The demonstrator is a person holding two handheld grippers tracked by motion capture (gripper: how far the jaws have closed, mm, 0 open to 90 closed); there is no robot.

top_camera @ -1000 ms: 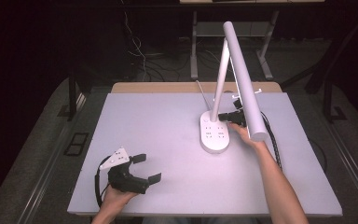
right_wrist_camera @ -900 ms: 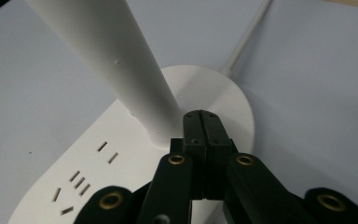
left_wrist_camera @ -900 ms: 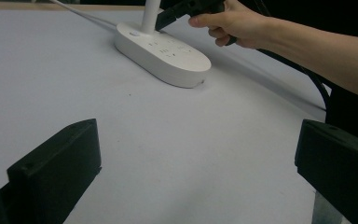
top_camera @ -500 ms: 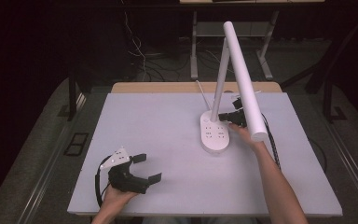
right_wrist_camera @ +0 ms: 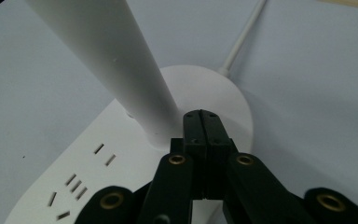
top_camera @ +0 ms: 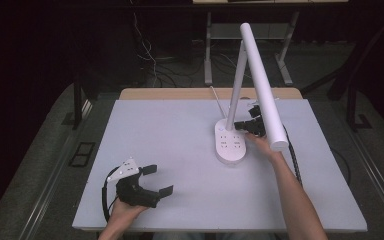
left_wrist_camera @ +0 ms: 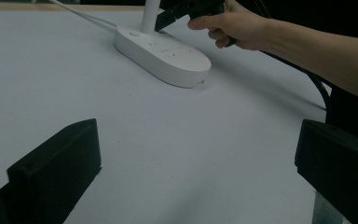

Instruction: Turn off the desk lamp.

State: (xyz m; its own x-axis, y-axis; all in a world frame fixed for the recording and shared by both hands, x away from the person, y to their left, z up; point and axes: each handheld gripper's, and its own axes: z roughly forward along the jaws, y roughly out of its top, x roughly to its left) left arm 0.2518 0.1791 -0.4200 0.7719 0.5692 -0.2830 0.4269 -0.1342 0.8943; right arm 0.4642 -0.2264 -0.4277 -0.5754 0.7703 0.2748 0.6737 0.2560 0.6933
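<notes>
nothing has moved since the earlier frame: we keep the right gripper [right_wrist_camera: 201, 122] jaws closed, empty, tips on the lamp base [right_wrist_camera: 223, 93] beside its stem [right_wrist_camera: 116, 60], likely pressing its switch; left gripper [top_camera: 147, 182] open on the worktop [top_camera: 180, 145].

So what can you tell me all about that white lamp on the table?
The white lamp looks like smooth plastic. Its long oval base lies flat on the grey table, with socket slots on top. A slim pole rises from the base's back end, and a long round tube head slants down over it. A white cord runs off behind. The right gripper, jaws shut, pokes at the base beside the pole.
</notes>
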